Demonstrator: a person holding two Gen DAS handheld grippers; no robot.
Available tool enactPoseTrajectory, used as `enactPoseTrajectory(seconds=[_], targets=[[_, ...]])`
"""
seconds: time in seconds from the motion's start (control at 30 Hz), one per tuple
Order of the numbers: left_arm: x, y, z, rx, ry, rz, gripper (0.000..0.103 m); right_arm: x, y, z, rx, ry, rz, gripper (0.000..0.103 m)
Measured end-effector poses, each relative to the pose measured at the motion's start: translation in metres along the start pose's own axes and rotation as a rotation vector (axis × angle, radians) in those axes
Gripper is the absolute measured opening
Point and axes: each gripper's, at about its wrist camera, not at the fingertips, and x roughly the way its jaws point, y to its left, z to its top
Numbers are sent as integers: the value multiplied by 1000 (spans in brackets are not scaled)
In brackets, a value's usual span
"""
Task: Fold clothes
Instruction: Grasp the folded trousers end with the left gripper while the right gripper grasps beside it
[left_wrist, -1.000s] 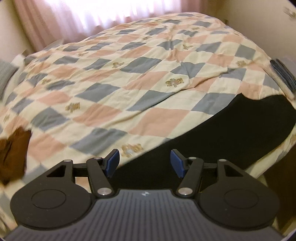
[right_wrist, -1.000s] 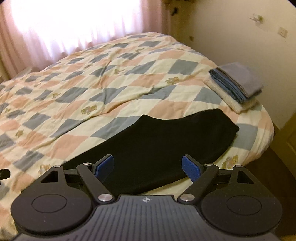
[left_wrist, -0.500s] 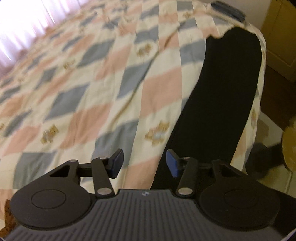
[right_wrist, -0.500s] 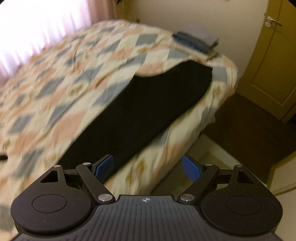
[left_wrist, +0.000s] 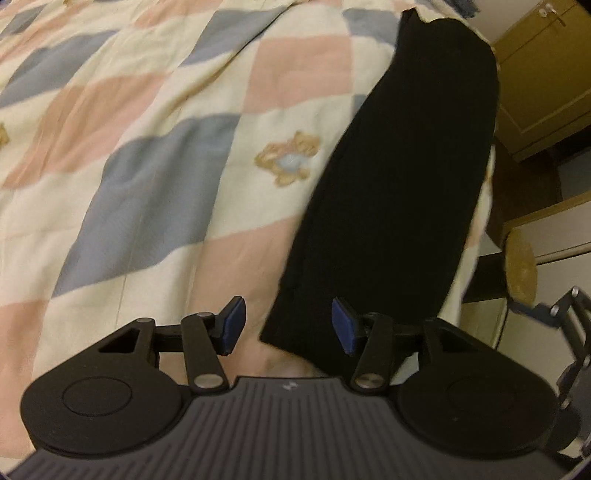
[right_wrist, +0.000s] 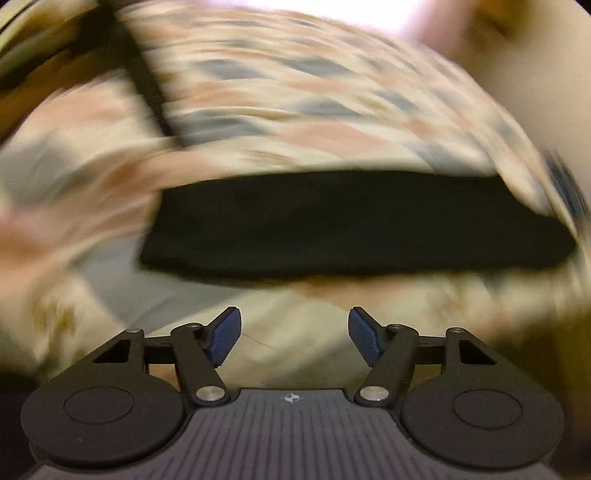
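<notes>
Left gripper (left_wrist: 287, 325): jaws apart, nothing clamped, poised over the near corner of the black folded garment (left_wrist: 399, 192), which shows between the pads. The garment's long axis runs straight away from this gripper, along the edge of the checked quilt (left_wrist: 155, 155).

Right gripper (right_wrist: 294, 336): jaws closing, only quilt between them; garment lies crosswise ahead, apart from the tips. View blurred.

Judgement: left is nearer; near-end pinch comes first.

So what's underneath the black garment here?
The black garment lies flat on the checked quilt, which shows all around it, along the bed's edge. Whatever pattern or crease sits directly beneath is covered. Nothing lies on top of it.
</notes>
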Motion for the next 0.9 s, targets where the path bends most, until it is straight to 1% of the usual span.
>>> enactPoseTrajectory(seconds=[0.03, 0.1, 0.17, 0.23, 0.3, 0.37, 0.5, 0.57, 0.6, 0.63, 0.67, 0.7, 0.73, 0.77, 0.9], targets=[[2, 4, -4, -19, 0, -4, 46, 7, 15, 0, -81, -30, 3, 65], [2, 15, -19, -98, -1, -39, 46, 22, 43, -1, -227, -84, 7, 63], [2, 23, -35, -182, -6, -78, 47, 37, 64, 0, -298, -117, 3, 58], [2, 29, -52, -274, -18, -128, 49, 49, 79, 0, -350, -149, -17, 58], [5, 34, -67, -382, -38, -192, 53, 59, 91, -1, -400, -175, -42, 58], [12, 37, -76, -462, -60, -234, 54, 68, 102, -2, -439, -206, -70, 59], [42, 42, -88, -609, -78, -294, 54, 83, 122, -7, -506, -233, -144, 60], [54, 49, -93, -690, -109, -346, 51, 86, 123, -7, -492, -235, -161, 61], [59, 53, -94, -730, -131, -378, 49, 86, 122, -7, -478, -237, -166, 62], [62, 57, -92, -759, -148, -405, 44, 87, 121, -6, -463, -239, -171, 64], [64, 59, -91, -777, -162, -427, 25, 88, 120, -5, -451, -241, -175, 65], [61, 58, -87, -756, -164, -430, 16, 88, 119, -4, -446, -246, -177, 65], [59, 57, -84, -735, -166, -432, 14, 89, 118, -4, -444, -252, -178, 65], [56, 56, -81, -713, -168, -434, 7, 89, 119, -3, -447, -260, -182, 65], [42, 50, -69, -674, -158, -422, 5, 92, 123, 5, -450, -275, -199, 66]])
